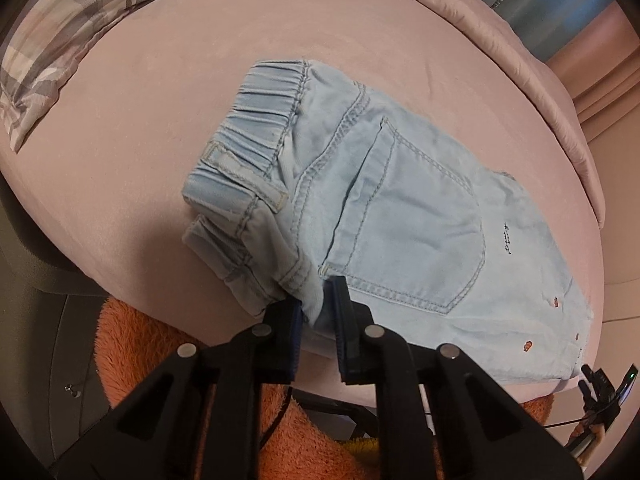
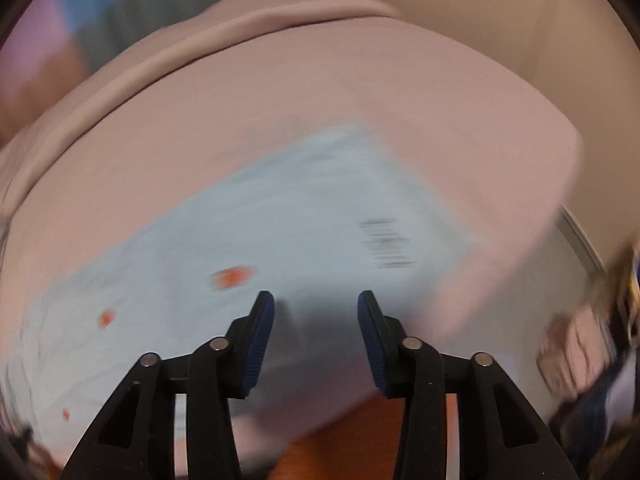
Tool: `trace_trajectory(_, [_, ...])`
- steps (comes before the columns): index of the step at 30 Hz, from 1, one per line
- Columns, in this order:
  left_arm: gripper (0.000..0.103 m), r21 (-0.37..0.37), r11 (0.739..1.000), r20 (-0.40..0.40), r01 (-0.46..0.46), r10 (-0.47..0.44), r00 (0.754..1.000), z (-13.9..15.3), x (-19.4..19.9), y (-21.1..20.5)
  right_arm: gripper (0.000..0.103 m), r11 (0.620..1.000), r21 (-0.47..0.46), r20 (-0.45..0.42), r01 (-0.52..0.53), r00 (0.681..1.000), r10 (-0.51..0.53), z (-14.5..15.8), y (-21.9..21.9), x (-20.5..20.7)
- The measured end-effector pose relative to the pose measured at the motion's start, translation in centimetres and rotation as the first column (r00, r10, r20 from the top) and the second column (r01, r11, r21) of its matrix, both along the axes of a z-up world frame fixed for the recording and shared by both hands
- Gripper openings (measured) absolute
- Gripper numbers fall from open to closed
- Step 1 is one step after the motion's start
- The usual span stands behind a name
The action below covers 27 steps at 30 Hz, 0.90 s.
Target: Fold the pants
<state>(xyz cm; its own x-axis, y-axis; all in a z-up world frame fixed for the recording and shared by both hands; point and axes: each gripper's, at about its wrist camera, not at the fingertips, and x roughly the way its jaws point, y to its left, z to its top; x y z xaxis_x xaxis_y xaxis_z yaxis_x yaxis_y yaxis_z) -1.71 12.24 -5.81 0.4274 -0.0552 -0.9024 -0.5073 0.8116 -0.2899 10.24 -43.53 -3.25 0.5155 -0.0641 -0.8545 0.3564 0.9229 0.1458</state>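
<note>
Pants [image 1: 384, 208] — light denim, soft, limp; folded on pink cushion [image 1: 140, 100], waistband at 10 o'clock. Left gripper [image 1: 318, 308] pinching near fold edge — likely best hold. Right gripper [image 2: 316, 312] wide apart, empty, over hem end.

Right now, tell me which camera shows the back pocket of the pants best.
The left wrist view. The back pocket is sharp there, stitching clear, just beyond the left gripper, which pinches the pants. The right wrist view is motion-blurred: only pale denim and no discernible pocket.
</note>
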Motion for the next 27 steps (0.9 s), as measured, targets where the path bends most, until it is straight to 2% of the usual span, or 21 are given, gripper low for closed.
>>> trace_trajectory(5, [0.013,0.02,1.0,-0.002,0.004,-0.003,1.0,0.4,0.4,-0.4,0.045,0.99,0.023,-0.007,0.14,0.99,-0.14,-0.4,-5.5,-1.4])
trace_trajectory(10, [0.01,0.036,0.999,0.016,0.001,-0.001,1.0,1.0,0.0,-0.6,0.045,0.988,0.113,0.034,0.107,0.993,-0.111,-1.0,-6.7,0.1])
trace_trajectory(12, [0.009,0.028,1.0,0.03,-0.01,0.009,1.0,1.4,-0.2,-0.5,0.027,0.987,0.113,-0.008,0.115,0.993,-0.115,-2.0,-6.7,1.1])
trace_trajectory(13, [0.009,0.02,1.0,0.039,-0.015,0.014,0.999,1.7,-0.4,-0.4,0.006,0.987,0.107,-0.017,0.12,0.993,-0.119,-2.3,-6.7,1.4])
trace_trajectory(14, [0.009,0.012,1.0,0.047,-0.015,0.014,0.999,1.9,-0.6,-0.4,0.005,0.986,0.105,-0.028,0.128,0.992,-0.126,-2.6,-6.8,1.6])
trace_trajectory(15, [0.009,0.008,1.0,0.052,-0.014,0.014,0.999,2.2,-0.8,-0.4,0.004,0.984,0.121,-0.021,0.132,0.991,-0.131,-2.5,-6.9,1.6])
trace_trajectory(18, [0.01,0.014,1.0,0.034,-0.004,0.004,0.999,2.0,-1.0,-0.7,0.003,0.978,0.155,0.071,0.14,0.986,-0.152,0.2,-7.2,0.6])
trace_trajectory(21, [0.01,-0.004,1.0,-0.01,-0.012,0.012,1.0,0.4,-1.0,-0.6,0.003,0.972,0.186,0.13,0.146,0.976,-0.172,1.8,-7.9,0.3])
trace_trajectory(23, [0.011,-0.011,1.0,-0.023,-0.024,0.024,0.999,-0.4,-0.9,-0.4,0.003,0.972,0.168,0.109,0.165,0.977,-0.184,1.4,-8.0,0.4])
trace_trajectory(27, [0.015,-0.019,1.0,-0.045,-0.018,0.018,0.999,-0.9,0.0,-0.2,0.003,0.971,0.138,0.016,0.193,0.98,-0.197,-1.5,-7.9,0.4])
